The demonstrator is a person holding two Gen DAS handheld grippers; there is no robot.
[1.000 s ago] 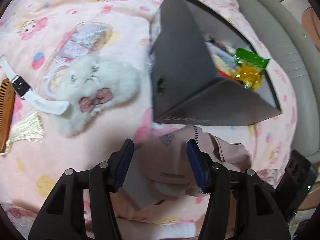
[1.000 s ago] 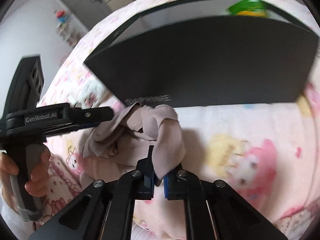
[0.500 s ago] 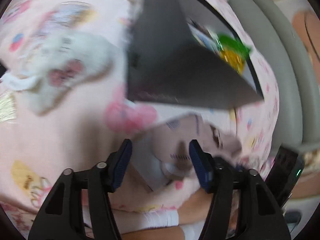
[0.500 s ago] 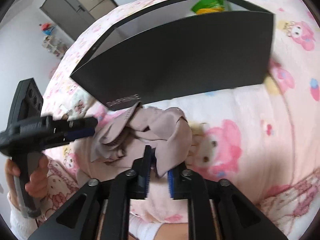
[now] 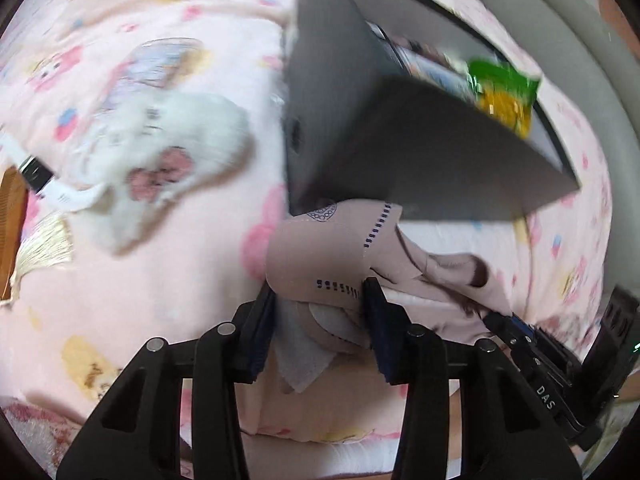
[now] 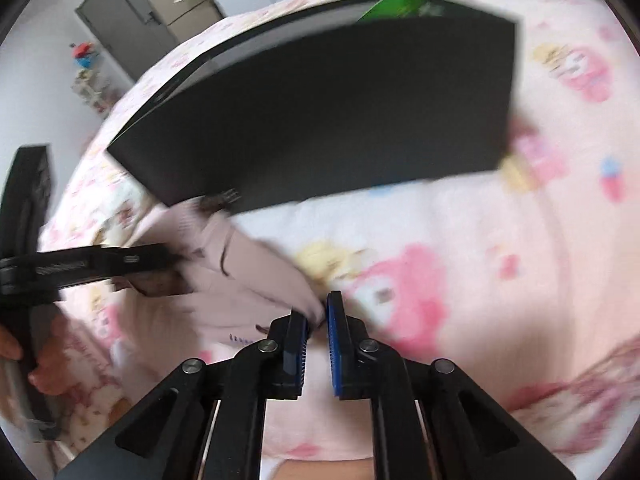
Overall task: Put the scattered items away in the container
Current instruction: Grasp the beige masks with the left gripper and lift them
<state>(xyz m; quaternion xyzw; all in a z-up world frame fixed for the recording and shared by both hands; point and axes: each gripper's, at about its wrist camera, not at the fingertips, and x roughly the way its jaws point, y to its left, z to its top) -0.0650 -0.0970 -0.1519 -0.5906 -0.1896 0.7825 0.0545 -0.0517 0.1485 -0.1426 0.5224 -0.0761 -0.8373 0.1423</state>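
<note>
A beige garment is stretched over the pink bed just before the black box. The left gripper, its fingers just narrowed, is clamped on a folded end; the right gripper is pinched nearly shut on the other. Only the left view shows the plush toy, watch and snack bag in the box; the right shows a hand.

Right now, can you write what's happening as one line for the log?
left gripper: just closing, beige cloth between pads | right gripper: just closing on cloth edge | cloth outside black box
</note>
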